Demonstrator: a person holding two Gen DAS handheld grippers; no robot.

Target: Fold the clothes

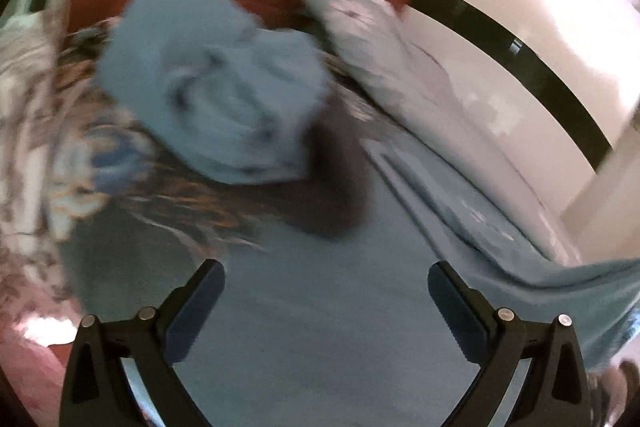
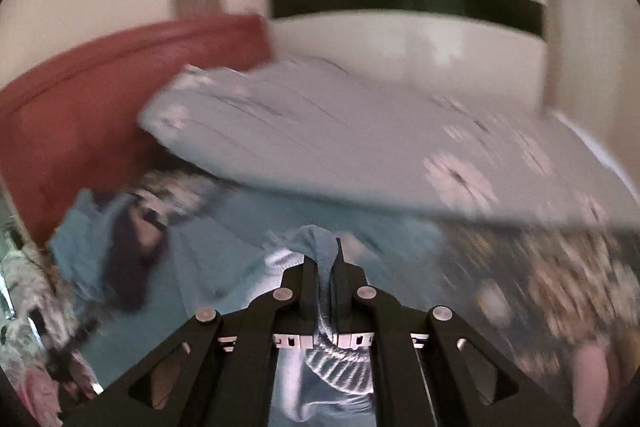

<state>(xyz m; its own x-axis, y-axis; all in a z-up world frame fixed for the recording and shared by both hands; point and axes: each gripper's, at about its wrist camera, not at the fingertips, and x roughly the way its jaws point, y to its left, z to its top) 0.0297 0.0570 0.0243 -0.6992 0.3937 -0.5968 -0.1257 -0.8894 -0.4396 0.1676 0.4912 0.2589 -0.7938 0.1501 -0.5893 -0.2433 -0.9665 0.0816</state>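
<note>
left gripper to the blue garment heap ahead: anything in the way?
Nothing visible. The left gripper is open over bare blue sheet; the crumpled blue garment lies ahead, with only a dark cloth beside it. The view is motion-blurred.

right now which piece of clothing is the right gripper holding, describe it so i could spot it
Start at the red headboard and come down past the big grey floral pillow to the blue sheet. At the near edge, the right gripper pinches a light blue knit garment. Unlike the patterned fabrics nearby, it is plain, with ribbed white trim.
</note>
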